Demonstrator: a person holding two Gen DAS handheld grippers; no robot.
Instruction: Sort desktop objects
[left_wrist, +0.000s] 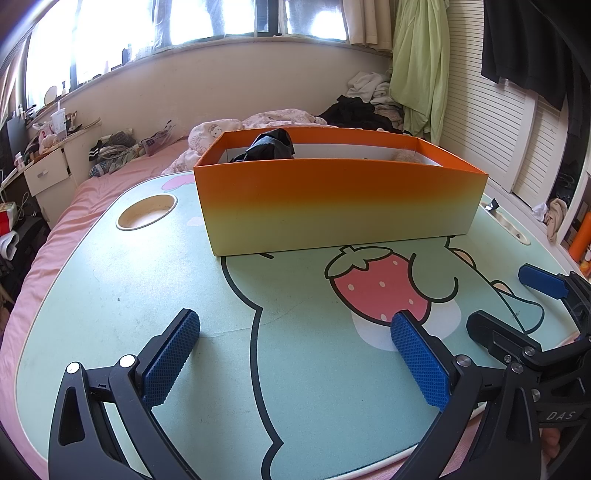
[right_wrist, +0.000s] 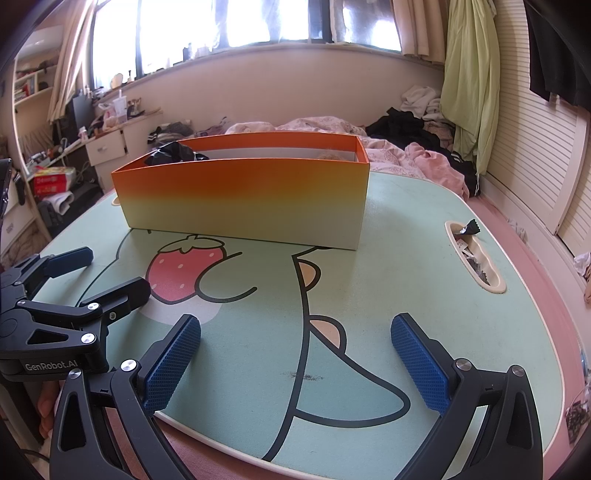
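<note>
Nearest the cameras, the left gripper (left_wrist: 295, 354) hung over the near edge of the lap table (left_wrist: 155, 280) with its blue pads (left_wrist: 171, 356) spread wide and only bare tabletop between them. The right gripper (right_wrist: 295, 356) stood just beside it, tilted down the same way, its jaws equally wide apart and holding nothing. Each gripper showed in the other's view only in part: the right one was cut off at the right border of the left wrist view, the left one at the left border of the right wrist view.

Beyond the pads lay the table's printed strawberry (left_wrist: 380, 284), partly covered by a pad in the left view. A round cup recess (left_wrist: 146, 212) sat at the table's far left, and a long slot (right_wrist: 476, 258) at its right edge held small wrappers too small to identify.

Further back, the orange-to-yellow box (left_wrist: 332, 203) rested on the far half of the table, its long axis running left to right across both views and its long side facing the grippers. Its near wall hid most of the contents: only a crumpled black item (left_wrist: 271, 146) rose above the rim at the left end, and something pale and fuzzy (left_wrist: 406, 157) barely showed at the right end.

Behind the table lay the pink bed (left_wrist: 70, 206) with heaped clothes.
</note>
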